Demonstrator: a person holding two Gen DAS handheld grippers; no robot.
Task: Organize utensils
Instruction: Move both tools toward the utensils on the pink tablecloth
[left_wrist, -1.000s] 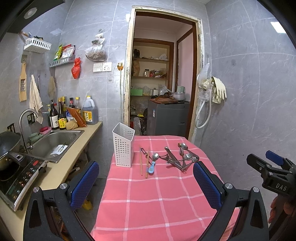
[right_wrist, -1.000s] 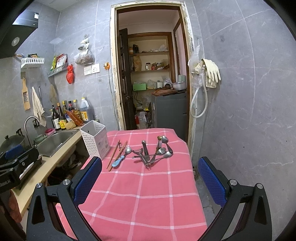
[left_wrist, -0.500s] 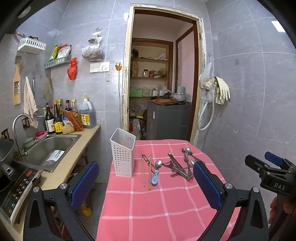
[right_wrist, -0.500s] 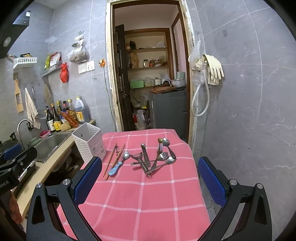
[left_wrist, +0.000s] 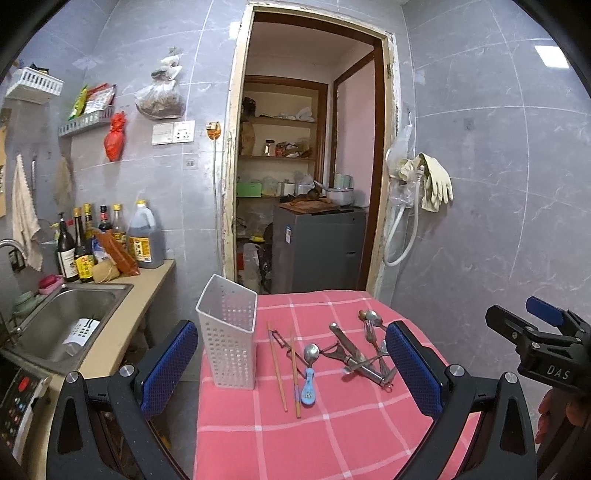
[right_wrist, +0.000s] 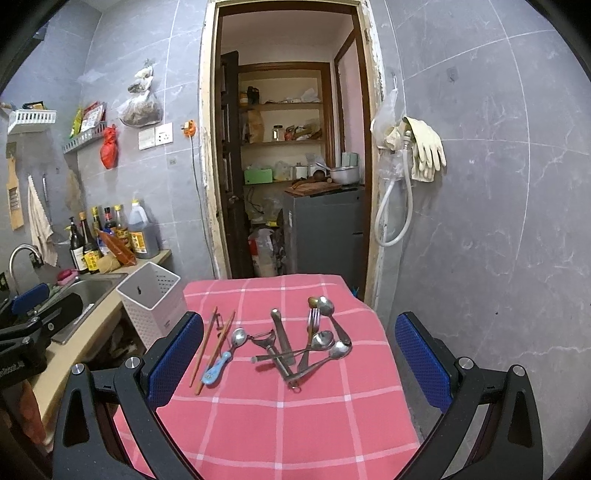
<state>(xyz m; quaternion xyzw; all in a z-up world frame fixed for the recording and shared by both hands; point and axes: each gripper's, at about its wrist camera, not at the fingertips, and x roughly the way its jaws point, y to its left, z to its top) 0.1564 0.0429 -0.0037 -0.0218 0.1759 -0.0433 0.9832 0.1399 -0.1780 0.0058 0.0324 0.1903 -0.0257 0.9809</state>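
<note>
A white perforated utensil holder (left_wrist: 229, 339) stands empty at the left edge of a table with a pink checked cloth (left_wrist: 332, 435); it also shows in the right wrist view (right_wrist: 153, 299). Beside it lie two wooden chopsticks (left_wrist: 284, 373), a blue-handled spoon (left_wrist: 309, 384) and a pile of metal spoons, a fork and peelers (left_wrist: 364, 354). In the right wrist view the chopsticks (right_wrist: 210, 350), blue spoon (right_wrist: 218, 369) and metal pile (right_wrist: 303, 343) lie ahead. My left gripper (left_wrist: 291, 376) is open and empty above the table's near part. My right gripper (right_wrist: 299, 365) is open and empty.
A counter with a steel sink (left_wrist: 70, 314), sauce bottles (left_wrist: 107, 243) and an induction cooker (left_wrist: 18, 398) runs along the left. A doorway (left_wrist: 306, 184) with shelves and a grey appliance is behind the table. A tiled wall with hanging gloves (left_wrist: 432, 181) stands right.
Both grippers have moved closer to the table and a little to the right; the utensils and holder appear larger and nearer. Nothing on the table has moved.
</note>
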